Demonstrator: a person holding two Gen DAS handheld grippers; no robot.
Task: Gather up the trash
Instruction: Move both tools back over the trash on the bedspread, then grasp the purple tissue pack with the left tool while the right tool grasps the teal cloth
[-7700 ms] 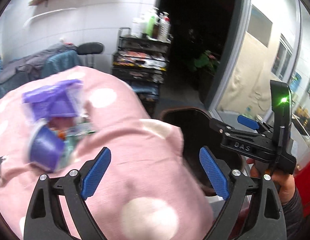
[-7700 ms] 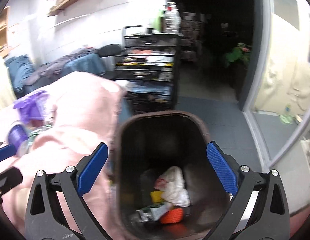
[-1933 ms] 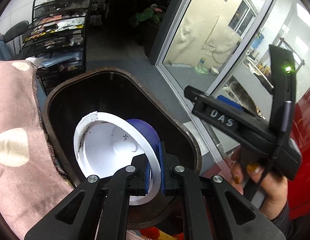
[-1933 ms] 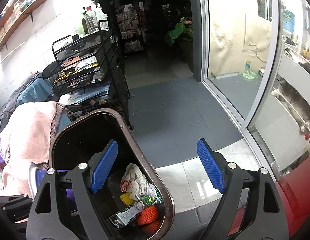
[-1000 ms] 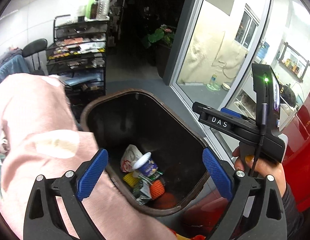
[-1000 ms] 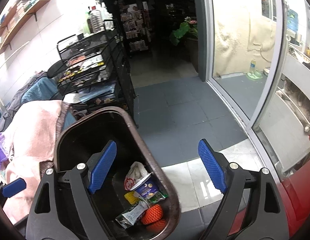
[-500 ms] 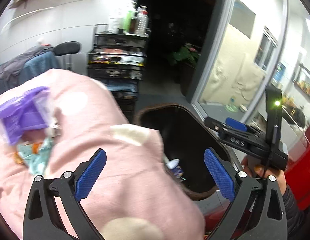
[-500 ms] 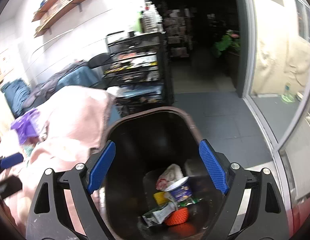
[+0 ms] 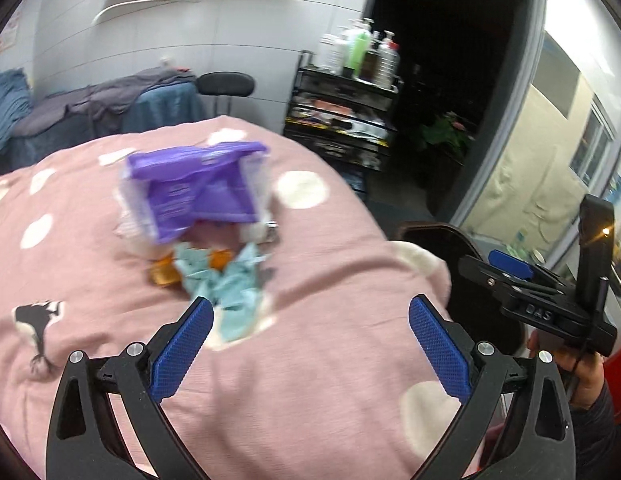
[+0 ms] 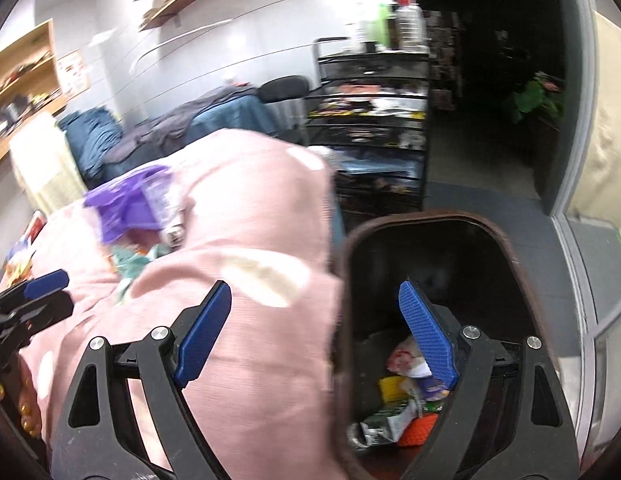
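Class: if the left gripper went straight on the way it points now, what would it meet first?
Probably the crumpled light-blue wrapper on the pink spotted blanket, ahead of the open left gripper; depth is unclear.

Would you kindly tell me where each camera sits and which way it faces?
Left wrist: on the left tool, facing the purple packet on the pink blanket; the right tool and hand show.
Right wrist: on the right tool, facing blanket edge and bin; the left tool shows.
Shared: blanket, packet, bin.

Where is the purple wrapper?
In the left view, the purple wrapper lies on the pink blanket, just behind the light blue wrapper.
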